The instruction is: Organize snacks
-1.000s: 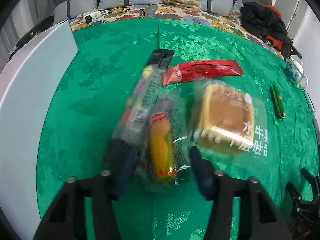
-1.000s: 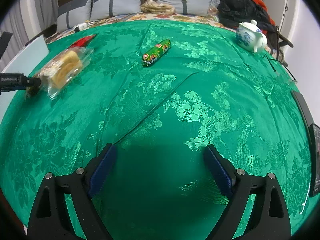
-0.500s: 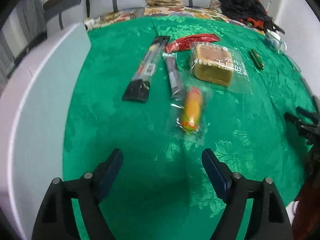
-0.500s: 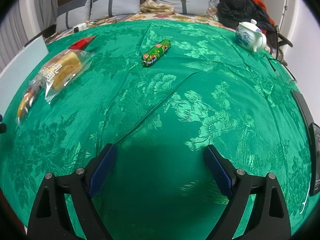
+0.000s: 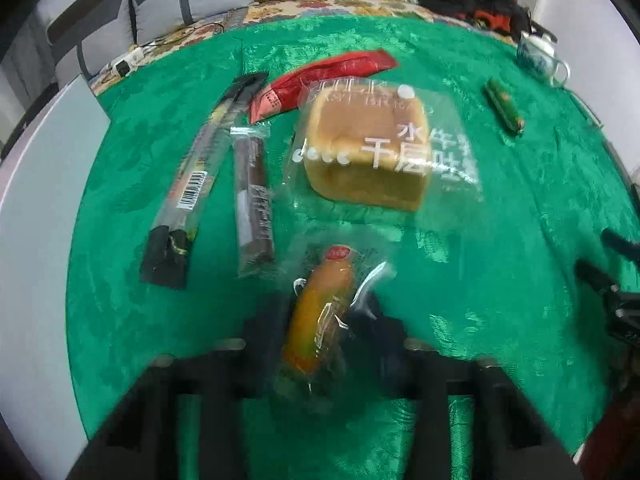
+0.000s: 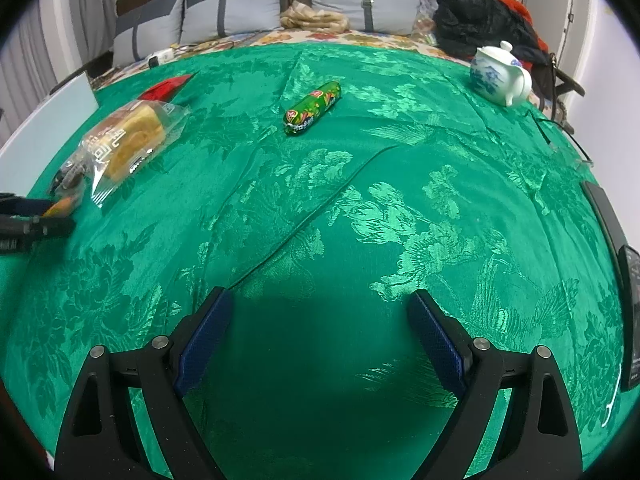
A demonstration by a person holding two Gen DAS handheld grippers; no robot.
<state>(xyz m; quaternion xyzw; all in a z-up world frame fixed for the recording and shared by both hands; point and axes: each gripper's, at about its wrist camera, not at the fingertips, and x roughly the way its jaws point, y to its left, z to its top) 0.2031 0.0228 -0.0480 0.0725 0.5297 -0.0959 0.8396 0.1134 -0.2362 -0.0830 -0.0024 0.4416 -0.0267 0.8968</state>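
Green brocade tablecloth everywhere, and the orange sausage-shaped snack in clear wrap (image 5: 320, 316) sits right between the fingers of the left gripper (image 5: 324, 332), long axis running pretty much straight away along the fingers, jaws closing in on it but too blurry to say they're pressing yet. Right gripper (image 6: 320, 340) hangs wide open over bare cloth, well apart from it. Count-wise: one boxy bread pack (image 5: 368, 152), one red packet (image 5: 320, 76), two long dark sticks (image 5: 192, 184), one green sausage (image 6: 312, 108), one teapot (image 6: 500, 76).
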